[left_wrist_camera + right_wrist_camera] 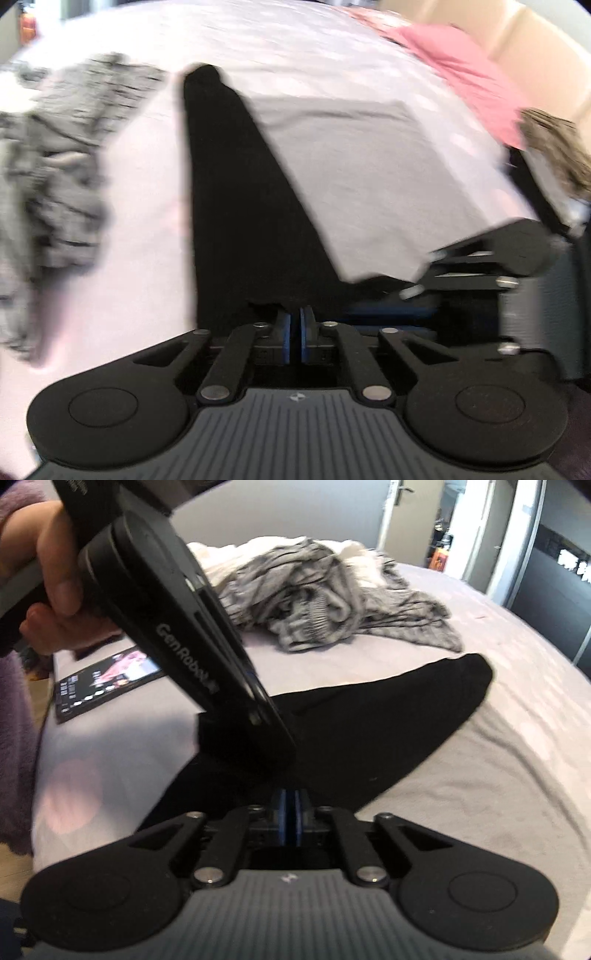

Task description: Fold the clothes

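Observation:
A black garment (236, 206) lies stretched out on the pale bed cover (369, 177), running away from me to a rounded end. My left gripper (294, 328) has its blue pads together at the garment's near edge, pinching the black cloth. In the right wrist view the same black garment (388, 731) spreads ahead, and my right gripper (290, 812) also has its pads together with black cloth at the tips. A hand (55, 587) holds the left tool, whose black body (177, 620) slants down onto the garment close beside my right fingertips.
A crumpled pile of grey striped clothes (325, 590) lies further up the bed, at the left in the left wrist view (48, 177). A pink garment (461, 74) lies at the far right. A lit tablet (107, 679) rests near the bed's left edge.

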Demonstrator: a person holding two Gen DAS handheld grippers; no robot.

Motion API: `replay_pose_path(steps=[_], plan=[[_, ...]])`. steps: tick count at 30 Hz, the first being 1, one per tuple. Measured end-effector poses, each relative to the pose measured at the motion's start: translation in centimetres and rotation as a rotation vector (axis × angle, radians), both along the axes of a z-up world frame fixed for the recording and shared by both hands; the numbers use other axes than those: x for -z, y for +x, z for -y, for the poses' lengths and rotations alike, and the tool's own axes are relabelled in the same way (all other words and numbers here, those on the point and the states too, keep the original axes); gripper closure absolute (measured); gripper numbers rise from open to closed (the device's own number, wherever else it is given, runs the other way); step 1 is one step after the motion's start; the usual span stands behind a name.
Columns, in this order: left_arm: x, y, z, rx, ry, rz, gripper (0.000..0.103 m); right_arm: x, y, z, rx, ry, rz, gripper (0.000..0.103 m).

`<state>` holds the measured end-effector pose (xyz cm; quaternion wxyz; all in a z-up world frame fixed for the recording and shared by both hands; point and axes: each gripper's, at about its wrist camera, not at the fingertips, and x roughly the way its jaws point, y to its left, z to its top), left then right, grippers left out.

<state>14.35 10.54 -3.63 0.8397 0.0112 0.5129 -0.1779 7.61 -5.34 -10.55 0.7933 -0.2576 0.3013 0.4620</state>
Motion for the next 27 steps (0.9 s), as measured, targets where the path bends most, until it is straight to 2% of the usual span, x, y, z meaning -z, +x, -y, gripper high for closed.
replay_pose_path(steps=[1,3,7,9,11,13,17,22,24,27], plan=[[-0.1,0.2,-0.4,-0.03,0.023,0.011,0.101,-0.2,0.2,0.2,0.018,0.003,0.005,0.064],[0.2,0.5,-1.2,-0.067,0.048,0.012,0.101,-0.5,0.7,0.8,0.054,0.009,-0.008,0.064],[0.5,0.7,-1.5,-0.072,0.067,0.008,0.097,-0.7,1.7,2.1,0.122,0.009,-0.037,0.064],[0.3,0.8,-1.4,-0.062,0.099,0.013,0.085,-0.8,2.2,2.7,0.154,0.008,-0.057,0.064],[-0.2,0.7,-1.3,-0.037,0.147,0.026,0.068,-0.9,2.5,3.5,0.179,-0.003,-0.076,0.064],[-0.9,0.4,-1.2,-0.018,0.172,0.063,0.063,-1.0,2.6,4.3,0.201,-0.024,-0.074,0.064],[-1.2,-0.1,0.7,0.116,0.184,0.127,0.063,-1.2,2.7,6.6,0.26,-0.031,-0.084,0.064],[0.2,-1.4,4.4,0.381,0.353,0.213,0.063,-1.3,2.2,9.5,0.329,-0.022,-0.109,0.064],[0.8,-1.6,5.1,0.477,0.398,0.21,0.063,-1.4,1.8,10.5,0.347,-0.024,-0.112,0.063],[1.5,-1.3,5.2,0.569,0.451,0.194,0.063,-1.9,1.3,12.2,0.371,-0.029,-0.101,0.062]])
